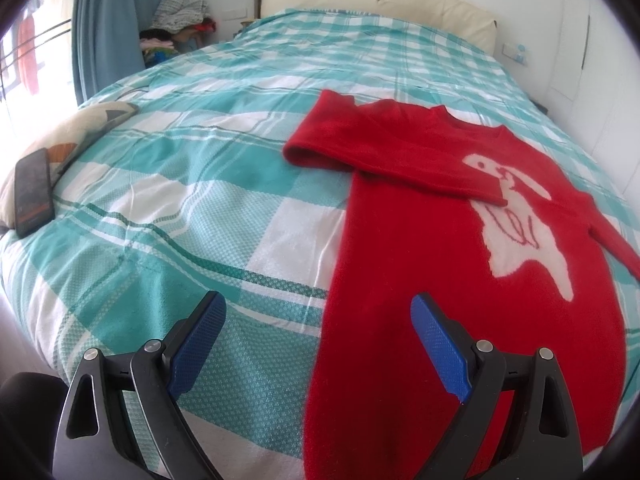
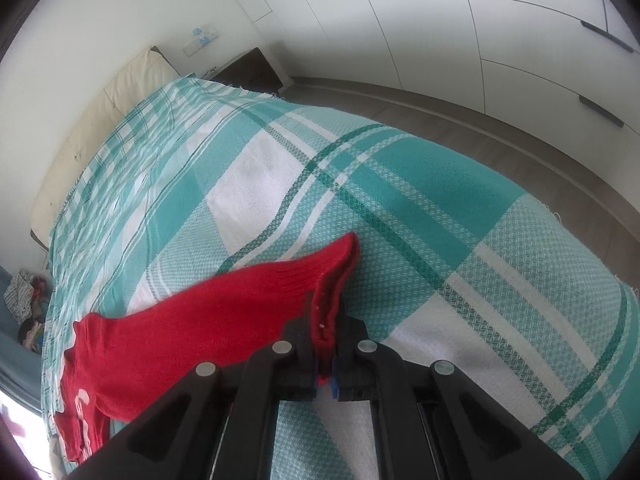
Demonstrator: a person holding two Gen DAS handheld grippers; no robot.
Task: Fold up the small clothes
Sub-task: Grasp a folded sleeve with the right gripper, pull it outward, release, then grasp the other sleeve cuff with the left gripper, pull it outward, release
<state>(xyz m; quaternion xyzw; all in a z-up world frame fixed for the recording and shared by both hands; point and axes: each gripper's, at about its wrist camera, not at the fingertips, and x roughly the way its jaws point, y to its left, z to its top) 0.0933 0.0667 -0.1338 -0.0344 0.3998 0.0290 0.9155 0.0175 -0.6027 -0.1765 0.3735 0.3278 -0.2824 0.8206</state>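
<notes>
Sweater: a small red knitted sweater with a white rabbit figure on its front lies flat on the bed, neck toward the headboard and hem toward the left wrist camera.
Folded sleeve: in the left wrist view one red sleeve lies crosswise over the chest, its cuff touching the rabbit.
Other sleeve: the second red sleeve is lifted off the cover and stretches out from the body to the right claw; its ribbed cuff sticks out past the fingertips.
Right claw: the right claw is clamped on that sleeve just behind the cuff, with red knit pinched between the black fingers and no gap showing.
Left claw: the left claw stands wide apart and holds nothing; one of its blue ribbed pads hangs over the sweater's lower part, the other over bare cover beside the sweater's edge.
Bed: a bed covered with a teal and white checked woven cover carries everything; a cream padded headboard stands at its far end.
Bed edge: a dark flat phone-like slab rests on a patterned cream cushion, well apart from the sweater.
Corner: a heap of mixed clothes sits beside a blue curtain.
Room: white wardrobe doors and a grey wooden floor run along the far side of the bed in the right wrist view.
</notes>
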